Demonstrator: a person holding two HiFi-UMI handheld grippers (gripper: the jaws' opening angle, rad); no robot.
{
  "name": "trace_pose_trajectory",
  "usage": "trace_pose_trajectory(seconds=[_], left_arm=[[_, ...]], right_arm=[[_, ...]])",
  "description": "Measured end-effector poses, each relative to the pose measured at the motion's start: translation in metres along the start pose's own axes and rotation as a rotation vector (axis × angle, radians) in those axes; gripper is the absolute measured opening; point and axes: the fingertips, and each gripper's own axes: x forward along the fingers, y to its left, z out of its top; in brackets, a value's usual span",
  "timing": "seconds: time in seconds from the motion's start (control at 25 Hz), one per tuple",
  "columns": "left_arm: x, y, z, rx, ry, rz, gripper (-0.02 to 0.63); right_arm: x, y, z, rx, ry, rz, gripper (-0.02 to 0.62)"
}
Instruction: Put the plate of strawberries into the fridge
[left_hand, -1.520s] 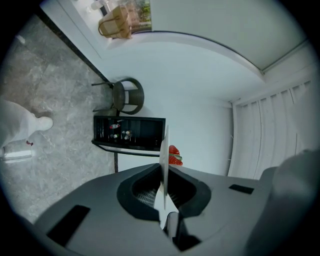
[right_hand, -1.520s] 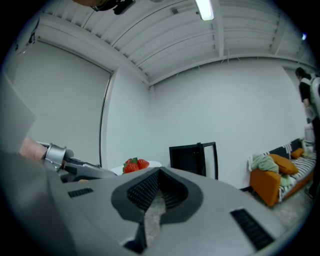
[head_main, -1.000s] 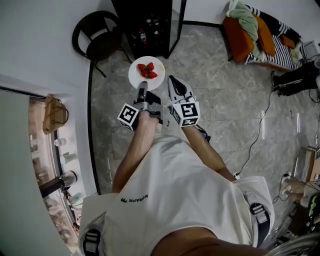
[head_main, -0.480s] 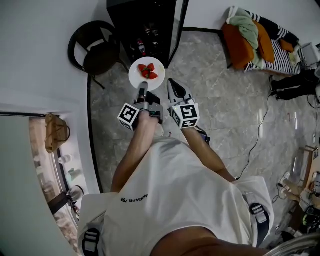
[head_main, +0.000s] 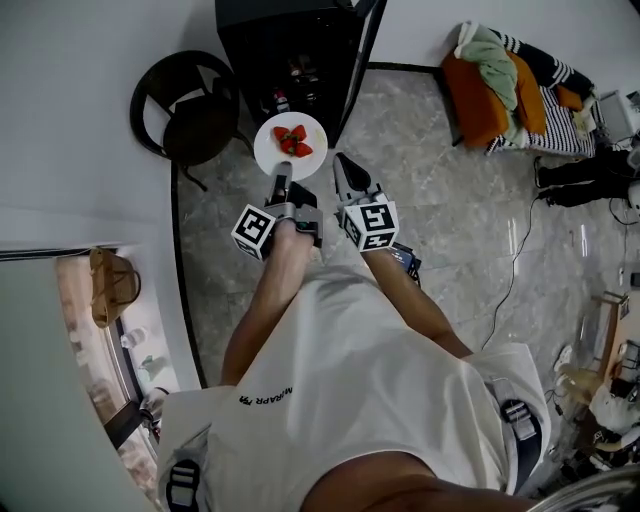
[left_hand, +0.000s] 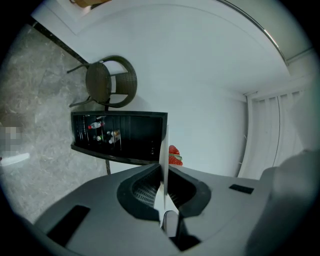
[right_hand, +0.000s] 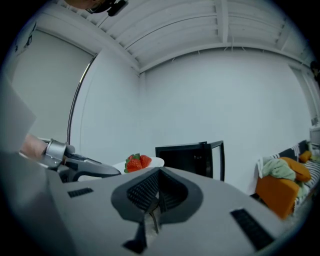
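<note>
Nearest the camera, the person's white shirt (head_main: 350, 400) carries a short line of dark print on the left side. It is seen upside down and is too small to read with certainty. Both forearms reach forward side by side. Each ends at a cube with black-and-white square markers: the left cube (head_main: 254, 231) and the right cube (head_main: 370, 225).

The left gripper (head_main: 280, 180) points roughly level and is rolled onto its side, so its own view shows the room turned. Its jaws pinch the near rim of the white plate (head_main: 268, 152), which appears there as a thin edge-on line (left_hand: 163, 150) running between the pads. The strawberries (head_main: 293, 140) lie in a small red heap at the plate's middle.

The right gripper (head_main: 343, 165) travels just beside the left one, tilted slightly down. Its jaws are pressed together with nothing between them (right_hand: 159, 172).

The plate hangs above the grey marbled floor (head_main: 430, 200), just in front of the black fridge (head_main: 290, 40). The fridge door (head_main: 358, 55) stands open at the right, and small bottles (left_hand: 97, 125) sit on its shelves; their labels are unreadable. A dark round chair (head_main: 190, 110) stands just left of the fridge.

Compared with a second ago, the fridge and chair sit lower and larger in the head view. The plate's far rim now reaches the fridge's open front. The arms' pose and the pinch on the plate are unchanged.
</note>
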Motion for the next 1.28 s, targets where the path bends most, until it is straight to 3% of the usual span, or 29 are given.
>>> trace_pose_trajectory(seconds=[0.24,0.6,0.88,1.12,1.28], left_arm=[[0.071,0.014,0.021,-0.027,0.006,0.039,0.018],[0.096,0.025,0.021,-0.045,0.035,0.054,0.018],[0.096,0.005,0.021,-0.022,0.020,0.003,0.018],[0.187,0.013,0.024,-0.026,-0.027,0.012,0.018],[0.212,0.013,0.019,-0.031,-0.045,0.017,0.018]], right_arm=[[0.070,-0.023,-0.004,0.013,0.050,0.033,0.012],[0.092,-0.040,-0.001,0.042,0.041,0.009,0.012],[0.092,-0.038,0.014,0.008,0.010,0.030,0.012],[0.164,-0.095,0.021,-0.007,0.011,0.078,0.012],[0.183,-0.118,0.024,-0.006,0.023,0.093,0.012]])
